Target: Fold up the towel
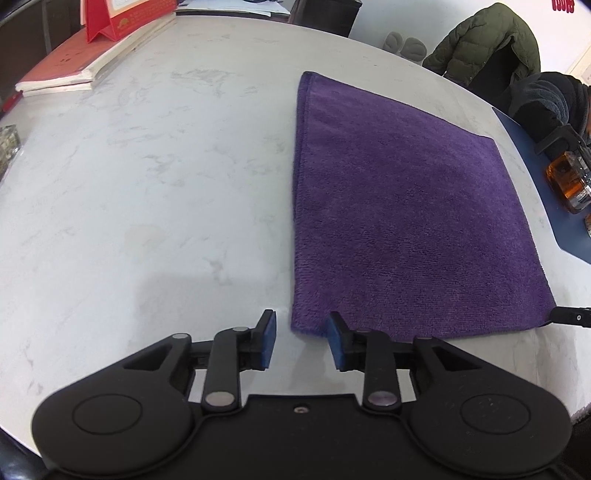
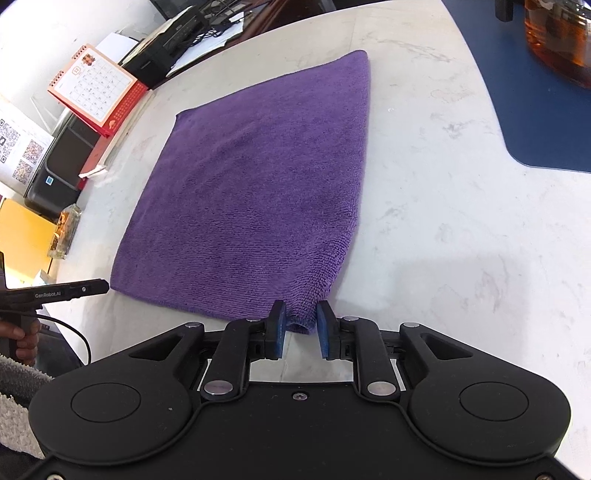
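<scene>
Two hand-held grippers parted at purple towel (image 1: 399,206) corners, calendar (image 2: 96,88) only in right view

Red desk calendar (image 2: 96,90), black printer (image 2: 61,173), blue mat (image 2: 535,122), amber glass jar (image 1: 569,181), green jacket (image 1: 487,48)

Amber bottle (image 1: 570,181) cut off at right edge.

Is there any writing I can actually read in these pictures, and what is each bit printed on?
"GenRobot.AI": on the side of the left claw, seen from the right wrist view.
Desk calendar: a number and a grid of dates, too small to read.
QR code sheets: codes only, no legible words.
Red sign at the top edge of the left wrist view: cut off, unreadable.
</scene>
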Available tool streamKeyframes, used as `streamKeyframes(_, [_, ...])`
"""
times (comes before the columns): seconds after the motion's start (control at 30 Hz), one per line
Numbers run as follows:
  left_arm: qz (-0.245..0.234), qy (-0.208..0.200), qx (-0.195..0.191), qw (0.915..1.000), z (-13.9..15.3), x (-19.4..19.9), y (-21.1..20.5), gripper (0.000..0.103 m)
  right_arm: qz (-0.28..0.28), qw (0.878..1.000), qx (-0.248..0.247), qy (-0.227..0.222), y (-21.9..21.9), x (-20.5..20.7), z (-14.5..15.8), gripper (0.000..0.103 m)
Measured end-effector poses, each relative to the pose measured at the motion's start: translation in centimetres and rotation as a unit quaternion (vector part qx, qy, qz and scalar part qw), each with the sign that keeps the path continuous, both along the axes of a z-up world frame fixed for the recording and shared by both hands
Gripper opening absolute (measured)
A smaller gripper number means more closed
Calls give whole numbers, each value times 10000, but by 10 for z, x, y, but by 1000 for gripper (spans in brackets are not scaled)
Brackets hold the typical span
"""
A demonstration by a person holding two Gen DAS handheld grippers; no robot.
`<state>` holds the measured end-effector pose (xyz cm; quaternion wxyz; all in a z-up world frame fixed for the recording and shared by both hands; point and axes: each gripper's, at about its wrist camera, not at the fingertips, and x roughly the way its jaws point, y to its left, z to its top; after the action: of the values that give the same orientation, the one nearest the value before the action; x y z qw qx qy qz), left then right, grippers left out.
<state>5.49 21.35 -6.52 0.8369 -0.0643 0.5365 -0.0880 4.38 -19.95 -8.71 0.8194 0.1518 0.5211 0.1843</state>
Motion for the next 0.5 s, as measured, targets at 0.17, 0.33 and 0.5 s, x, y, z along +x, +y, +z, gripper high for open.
streamKeyframes(0.17, [-74,4,-79,9999,-5,9,-10,31,-14,10000,12,-50,0,-4,2,17])
streamKeyframes(0.33, [-173,-68,94,9998,-5,13,-19,33,-26,9999,29,-116,0,-9,3,17])
streamKeyframes(0.5, [-256,-101,44,9996,-8,15,-24,12,-88,9998,66,-140,0,-11,1,17])
